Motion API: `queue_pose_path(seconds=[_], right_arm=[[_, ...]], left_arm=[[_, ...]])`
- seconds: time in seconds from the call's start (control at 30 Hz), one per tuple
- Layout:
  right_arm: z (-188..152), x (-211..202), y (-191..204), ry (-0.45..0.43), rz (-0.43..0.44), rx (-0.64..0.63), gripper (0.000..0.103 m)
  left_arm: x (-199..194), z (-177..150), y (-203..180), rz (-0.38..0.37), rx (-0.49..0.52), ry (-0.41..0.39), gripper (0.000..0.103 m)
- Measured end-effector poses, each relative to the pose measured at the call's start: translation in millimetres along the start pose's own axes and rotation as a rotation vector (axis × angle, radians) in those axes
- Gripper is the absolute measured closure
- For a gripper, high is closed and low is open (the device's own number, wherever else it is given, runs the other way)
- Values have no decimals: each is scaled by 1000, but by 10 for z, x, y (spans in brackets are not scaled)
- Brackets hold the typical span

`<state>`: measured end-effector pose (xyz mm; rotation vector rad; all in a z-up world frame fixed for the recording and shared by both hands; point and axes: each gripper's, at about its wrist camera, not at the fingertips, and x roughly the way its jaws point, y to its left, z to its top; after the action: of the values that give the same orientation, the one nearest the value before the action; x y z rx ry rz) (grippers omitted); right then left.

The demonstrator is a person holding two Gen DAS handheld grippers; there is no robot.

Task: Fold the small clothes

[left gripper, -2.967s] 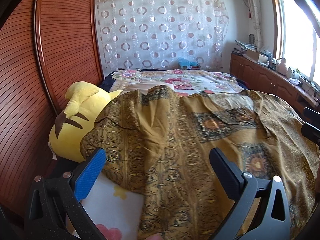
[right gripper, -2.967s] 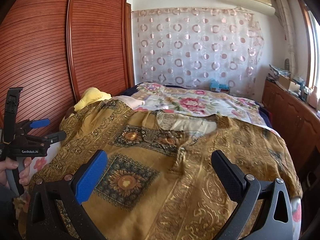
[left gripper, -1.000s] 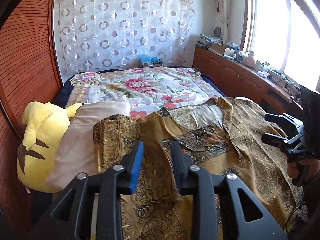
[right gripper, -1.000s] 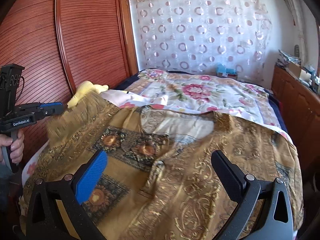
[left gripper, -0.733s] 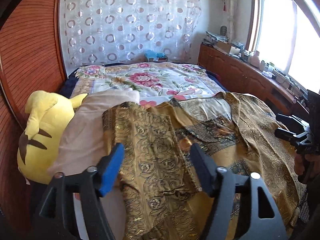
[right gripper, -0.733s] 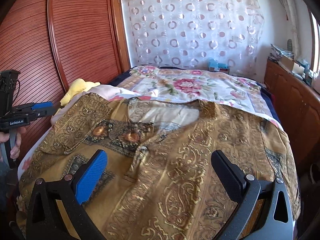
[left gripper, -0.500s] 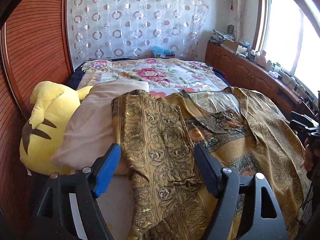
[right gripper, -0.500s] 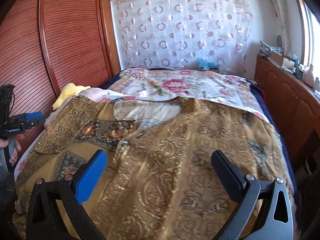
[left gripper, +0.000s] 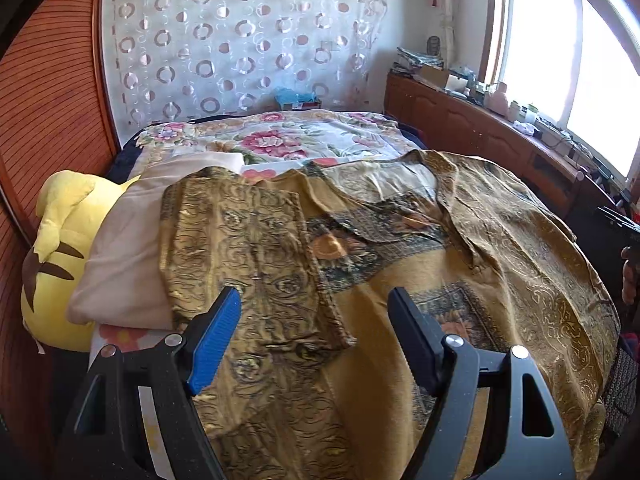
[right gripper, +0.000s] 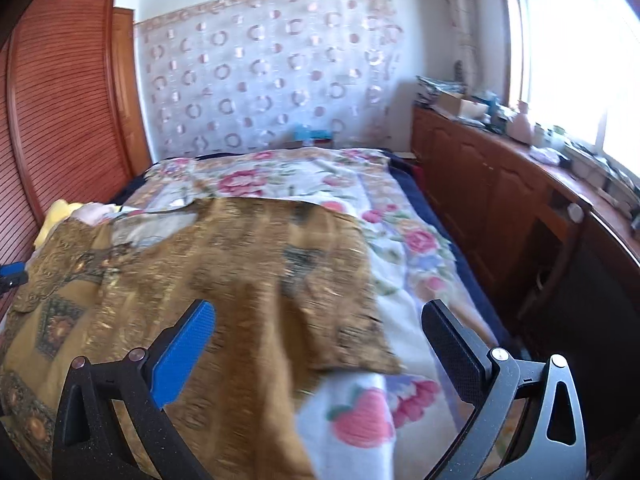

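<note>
Both wrist views look down the bed [left gripper: 280, 136] from its foot end, tilted downward, close above the golden garment [left gripper: 400, 280]; both show it and the curtain [right gripper: 260, 72].

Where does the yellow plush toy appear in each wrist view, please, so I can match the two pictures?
Left wrist view: the yellow plush toy lies at the left edge, against the wooden wardrobe, beside the pale pillow.
Right wrist view: only a small yellow sliver of it shows at the far left, beyond the golden garment.
Shared landmark: the circle-patterned curtain behind the bed.
</note>
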<state>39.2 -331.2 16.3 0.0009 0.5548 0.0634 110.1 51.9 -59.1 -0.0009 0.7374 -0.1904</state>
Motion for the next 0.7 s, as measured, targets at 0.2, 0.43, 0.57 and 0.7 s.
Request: queue_pose_path(seconds=[0.2, 0.43, 0.57, 0.7], right_arm=[[-170, 24, -31, 38, -11, 56, 3], [-198, 299, -42, 135, 15, 53, 10], [-145, 359, -150, 165, 55, 74, 18], [-128, 460, -222, 210, 99, 111, 29]], left_arm=[[60, -46, -279, -29, 33, 33, 26], [283, -32, -573, -53, 101, 89, 26], [403, -57, -639, -50, 109, 117, 26], [481, -104, -665, -44, 120, 144, 26]])
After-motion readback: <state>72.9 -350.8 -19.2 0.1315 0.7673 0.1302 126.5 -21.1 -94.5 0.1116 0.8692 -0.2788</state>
